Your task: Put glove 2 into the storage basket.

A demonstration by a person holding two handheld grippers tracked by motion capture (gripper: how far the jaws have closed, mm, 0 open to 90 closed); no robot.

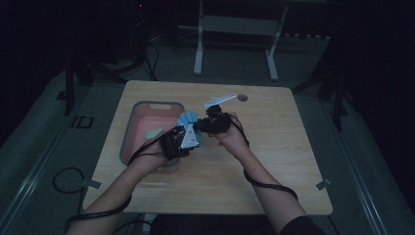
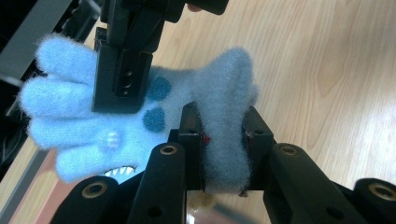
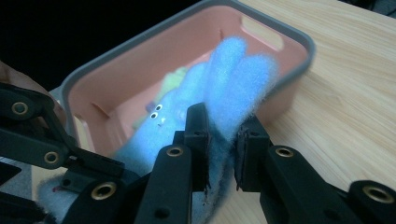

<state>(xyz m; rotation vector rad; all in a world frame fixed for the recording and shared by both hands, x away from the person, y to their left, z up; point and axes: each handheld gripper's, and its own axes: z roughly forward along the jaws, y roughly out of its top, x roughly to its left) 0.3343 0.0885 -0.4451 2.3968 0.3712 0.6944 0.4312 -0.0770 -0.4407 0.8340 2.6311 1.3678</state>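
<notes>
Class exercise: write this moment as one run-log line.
left gripper: shut on toy | right gripper: shut on toy | toy: off table, beside bin

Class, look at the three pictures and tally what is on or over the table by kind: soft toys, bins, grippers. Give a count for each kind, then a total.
Blue soft toy: 1, held between both grippers
Green soft toy: 1, lying in the bin
Pink bin: 1
Grippers: 2, left gripper and right gripper
Total: 5
</notes>
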